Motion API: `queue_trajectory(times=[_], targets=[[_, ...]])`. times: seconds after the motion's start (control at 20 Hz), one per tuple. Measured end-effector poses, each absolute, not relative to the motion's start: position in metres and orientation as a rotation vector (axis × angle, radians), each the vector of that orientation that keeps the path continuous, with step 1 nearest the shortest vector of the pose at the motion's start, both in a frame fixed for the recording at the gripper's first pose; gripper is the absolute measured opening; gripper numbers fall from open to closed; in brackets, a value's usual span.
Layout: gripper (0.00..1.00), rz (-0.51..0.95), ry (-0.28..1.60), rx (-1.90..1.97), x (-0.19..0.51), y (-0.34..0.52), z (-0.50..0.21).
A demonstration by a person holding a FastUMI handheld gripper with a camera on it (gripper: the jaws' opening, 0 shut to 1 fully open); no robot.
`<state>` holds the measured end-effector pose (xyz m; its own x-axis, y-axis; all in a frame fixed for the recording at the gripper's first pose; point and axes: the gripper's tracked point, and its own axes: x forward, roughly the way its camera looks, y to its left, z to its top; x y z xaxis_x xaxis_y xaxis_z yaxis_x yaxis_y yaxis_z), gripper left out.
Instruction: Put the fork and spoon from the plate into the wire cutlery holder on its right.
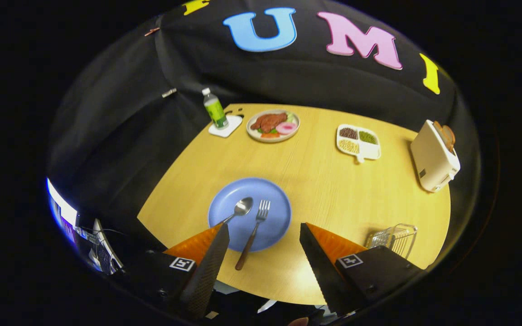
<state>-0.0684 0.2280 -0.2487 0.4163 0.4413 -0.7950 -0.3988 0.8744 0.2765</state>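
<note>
Cutlery lay untouched on the plate (273,226): left of its middle the spoon (241,208), right of that the fork (255,231), its handle hanging off the plate's near rim. Your gripper (264,237) hovered with fingers spread wide, holding nothing. I judged the overhanging fork handle your easiest first pinch. Right of the plate stood the holder (397,237); you needed to drop each piece in handle-down.
</note>
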Motion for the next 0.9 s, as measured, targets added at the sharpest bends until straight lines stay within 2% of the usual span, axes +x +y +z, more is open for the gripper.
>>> queue_trajectory(times=[0.35, 0.5, 0.7, 0.75, 0.9], targets=[[0.84, 0.513, 1.159, -0.029, -0.087, 0.272, -0.331], [0.72, 0.488, 1.207, -0.068, -0.088, 0.275, -0.357], [0.71, 0.426, 1.265, -0.045, -0.084, 0.276, -0.377], [0.67, 0.411, 1.281, -0.031, -0.083, 0.277, -0.384], [0.48, 0.384, 1.333, 0.007, -0.084, 0.280, -0.395]])
